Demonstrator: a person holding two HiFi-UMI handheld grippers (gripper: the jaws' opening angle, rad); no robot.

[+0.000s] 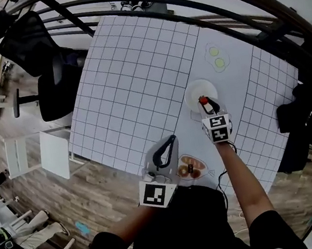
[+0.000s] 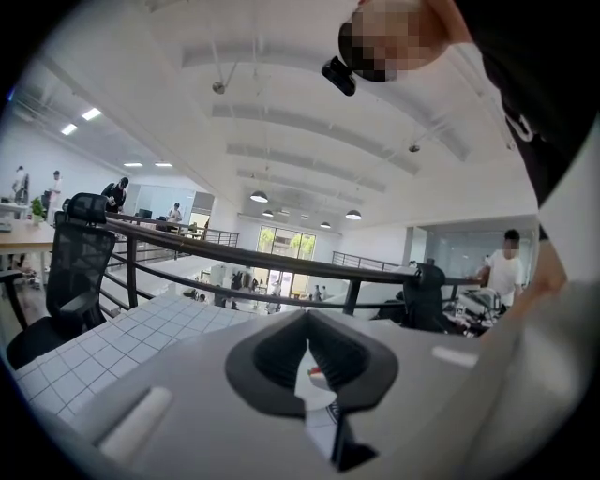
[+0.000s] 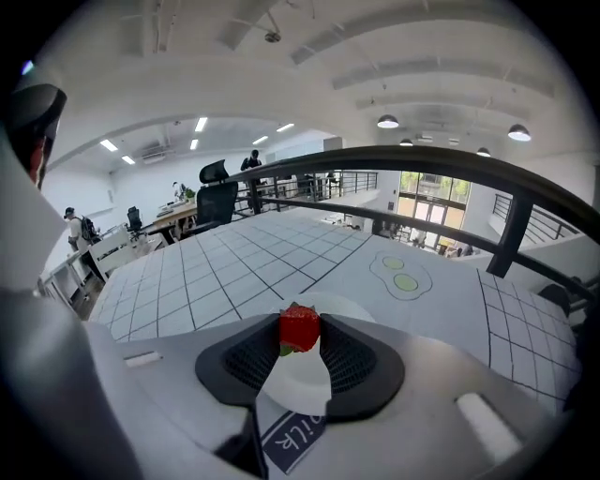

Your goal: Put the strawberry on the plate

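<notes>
Grey and out of the work, your left gripper (image 1: 172, 141) is hanging nearest your body, its jaws meeting at the tips with nothing between them. It is best parked there, clear of the small dish of food pieces (image 1: 190, 168) just beside it.

Beyond that, your right gripper (image 1: 207, 106) is clamping the strawberry (image 3: 299, 328) between its pads, pressing on the red flesh from both sides. The fruit is hanging over the white plate (image 1: 192, 88), whose surface is showing directly beneath the jaws in the right gripper view. So the carrying is looking finished, and the release is the step in hand.

Whether the berry is touching the plate cannot be told from here. You should be easing down until it is resting rather than dropping it, since a rounded fruit is likely to roll toward the rim. It appears to be sitting a little to the near side of the plate's middle, so nudging forward first is worth considering. Be spreading the jaws slowly and evenly, so that neither pad is dragging it sideways, and then be lifting straight up and back toward yourself.

Farther off, the two green circles (image 1: 216, 58) printed on the bench (image 1: 138, 83) are lying well apart from the plate and are playing no part.
</notes>
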